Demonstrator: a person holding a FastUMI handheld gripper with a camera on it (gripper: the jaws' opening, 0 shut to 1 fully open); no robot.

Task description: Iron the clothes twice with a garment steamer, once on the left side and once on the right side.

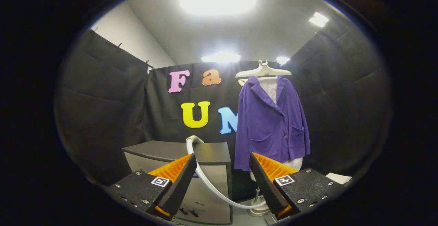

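A purple jacket (270, 123) hangs over a white shirt (271, 86) on a pale hanger (262, 71), on a stand whose round base (257, 211) rests on the floor. It is well beyond my fingers, a little right of the gap. A white steamer hose (209, 185) runs from a pale steamer head (194, 139) on top of the dark cabinet (191, 150) down toward the stand's base, passing across the gap between my fingers. My gripper (222, 173) is open, nothing between its fingers.
The dark-topped cabinet with a grey front (208, 198) stands just beyond my left finger. Black cloth walls close the booth on three sides. A white sheet (338, 177) lies low at the right, past my right finger.
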